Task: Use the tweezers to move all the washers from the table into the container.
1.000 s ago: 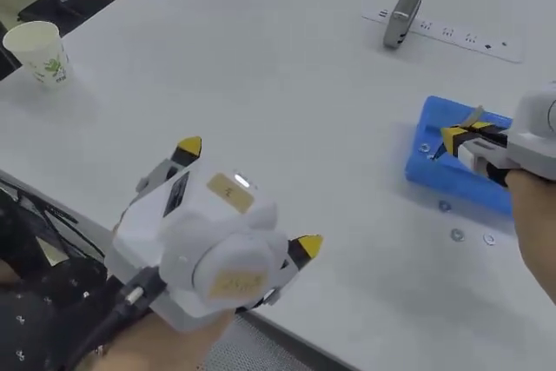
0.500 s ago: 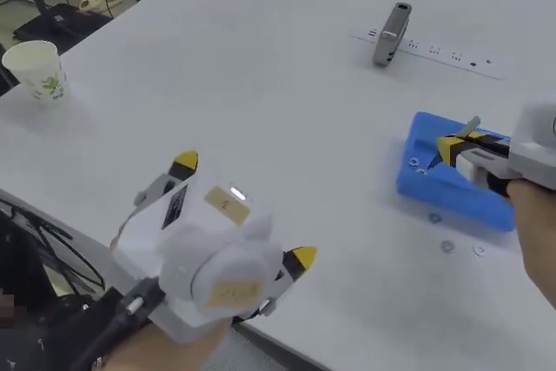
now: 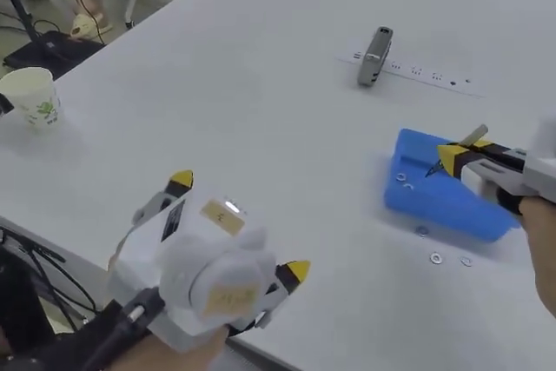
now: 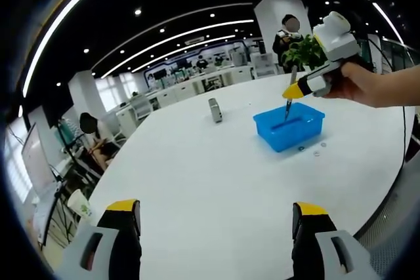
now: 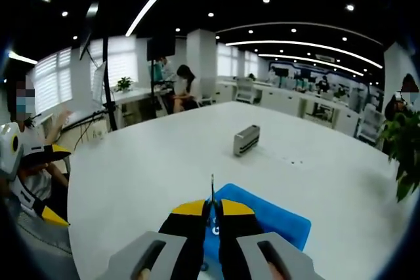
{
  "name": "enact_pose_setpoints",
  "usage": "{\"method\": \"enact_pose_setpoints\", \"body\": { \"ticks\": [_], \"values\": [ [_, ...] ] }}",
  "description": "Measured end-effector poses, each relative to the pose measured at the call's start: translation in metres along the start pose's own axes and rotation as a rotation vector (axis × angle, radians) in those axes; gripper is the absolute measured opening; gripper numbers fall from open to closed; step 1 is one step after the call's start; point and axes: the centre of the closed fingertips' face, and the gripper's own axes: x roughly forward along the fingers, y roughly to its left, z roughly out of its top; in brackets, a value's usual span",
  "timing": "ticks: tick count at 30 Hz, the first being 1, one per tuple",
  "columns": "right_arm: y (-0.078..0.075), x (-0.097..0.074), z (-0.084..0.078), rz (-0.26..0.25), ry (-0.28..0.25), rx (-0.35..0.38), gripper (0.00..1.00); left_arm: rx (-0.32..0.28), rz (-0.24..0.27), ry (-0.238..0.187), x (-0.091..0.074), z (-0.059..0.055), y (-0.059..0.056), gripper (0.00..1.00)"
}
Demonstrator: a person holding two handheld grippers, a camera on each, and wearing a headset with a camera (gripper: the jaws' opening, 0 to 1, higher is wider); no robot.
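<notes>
My right gripper (image 3: pixel 449 161) is shut on thin metal tweezers (image 5: pixel 212 196) and hovers over the blue container (image 3: pixel 432 196). The tweezers (image 4: pixel 287 104) point down into the container (image 4: pixel 289 130); I cannot tell whether their tips hold a washer. Two small washers (image 3: pixel 401 178) lie inside the container near its left end. Three more washers (image 3: pixel 435 258) rest on the white table just in front of it, also seen as washers (image 4: pixel 315 153) in the left gripper view. My left gripper (image 3: pixel 238 225) stays open and empty near the table's front edge, far to the left of the container.
A grey block (image 3: pixel 373 44) stands on a white power strip (image 3: pixel 423 73) behind the container. A paper cup (image 3: pixel 29 98) sits at the table's left edge. People sit at desks (image 5: pixel 181 90) in the room beyond.
The head camera has shifted, so everything sits lower and further left in the picture. The right gripper stays over the container with the tweezers; the left gripper stays open.
</notes>
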Motion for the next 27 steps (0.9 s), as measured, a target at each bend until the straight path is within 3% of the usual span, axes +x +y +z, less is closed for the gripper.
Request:
{"method": "enact_pose_setpoints", "body": {
  "ticks": [11,17,27],
  "values": [
    [0.007,-0.018,-0.007,0.023,0.003,0.001,0.03,0.006,-0.009,0.002,0.001,-0.001,-0.002,0.99],
    [0.014,-0.022,-0.024,0.045,0.039,-0.016,0.03,0.000,-0.016,-0.007,0.000,0.001,-0.003,0.99],
    [0.017,-0.016,-0.049,0.072,0.079,0.019,0.03,-0.004,-0.028,-0.011,0.000,0.001,-0.005,0.99]
  ]
}}
